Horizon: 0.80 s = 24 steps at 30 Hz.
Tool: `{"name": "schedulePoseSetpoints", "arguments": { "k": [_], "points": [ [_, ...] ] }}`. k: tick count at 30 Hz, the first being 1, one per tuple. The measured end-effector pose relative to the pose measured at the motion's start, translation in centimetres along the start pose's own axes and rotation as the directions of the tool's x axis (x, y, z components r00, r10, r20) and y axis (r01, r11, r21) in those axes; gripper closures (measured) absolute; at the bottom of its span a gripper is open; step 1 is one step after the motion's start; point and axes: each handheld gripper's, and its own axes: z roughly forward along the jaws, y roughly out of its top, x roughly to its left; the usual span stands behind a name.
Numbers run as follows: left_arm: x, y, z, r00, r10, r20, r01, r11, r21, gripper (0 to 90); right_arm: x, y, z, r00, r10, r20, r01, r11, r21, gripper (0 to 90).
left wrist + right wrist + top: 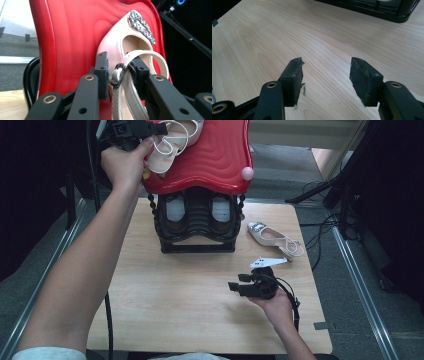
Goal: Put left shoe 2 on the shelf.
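Currently we log one pale pink strappy shoe [117, 47] on the red wavy rack top [72, 37], heel toward our left gripper [121, 72], clamped on its buckled strap; right gripper [325, 77], jaws apart, hovers over the wooden bench [262, 37], well away.

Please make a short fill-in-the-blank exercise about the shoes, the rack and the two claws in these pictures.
1. The left claw grips a shoe by its ____.
2. The top shelf of the rack is ____ in colour.
3. The second shoe lies on the ____.
4. The right claw is open and holds ____.

Missing words: strap; red; table; nothing
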Motion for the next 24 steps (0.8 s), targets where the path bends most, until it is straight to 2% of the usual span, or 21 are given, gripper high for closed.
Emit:
{"name": "schedulePoseSetpoints", "arguments": {
  "k": [5,8,13,15,17,19,21,24],
  "points": [
    [-0.3,0.2,-0.4,0.9994,0.034,0.011,-0.034,0.9991,0.025,64.6,-0.1,0.0,-0.1,1.0000,0.006,0.000,-0.006,1.000,0.003,44.8],
    [-0.4,0.3,-0.8,0.9992,0.036,0.019,-0.036,0.9986,0.040,61.9,-0.1,0.0,-0.1,1.0000,0.007,0.001,-0.007,1.000,0.001,44.7],
    [-0.4,0.5,-2.1,0.9984,0.049,0.029,-0.050,0.9985,0.024,61.3,-0.1,0.0,-0.1,0.9999,0.010,0.003,-0.010,1.000,0.004,44.6],
    [-0.3,0.8,-2.7,0.9979,0.054,0.035,-0.055,0.9978,0.036,60.1,-0.1,0.0,-0.1,1.0000,0.009,0.002,-0.009,1.000,0.001,44.5],
    [-0.1,0.9,-3.3,0.9970,0.066,0.039,-0.067,0.9976,0.019,59.9,-0.2,0.1,-0.1,1.0000,0.007,0.004,-0.007,1.000,-0.001,44.6],
    [0.1,1.1,-3.7,0.9962,0.084,0.021,-0.085,0.9958,0.034,60.1,-0.2,0.1,-0.1,0.9999,0.012,0.001,-0.012,1.000,-0.001,44.7],
    [0.7,1.2,-3.9,0.9961,0.086,0.021,-0.087,0.9948,0.053,60.2,-0.2,0.1,-0.1,0.9999,0.016,0.000,-0.016,1.000,0.000,44.9],
    [1.7,1.3,-4.7,0.9949,0.101,-0.007,-0.100,0.9933,0.058,59.7,-0.2,0.1,-0.2,1.0000,0.009,0.003,-0.009,1.000,-0.002,44.9]
  ]
}}
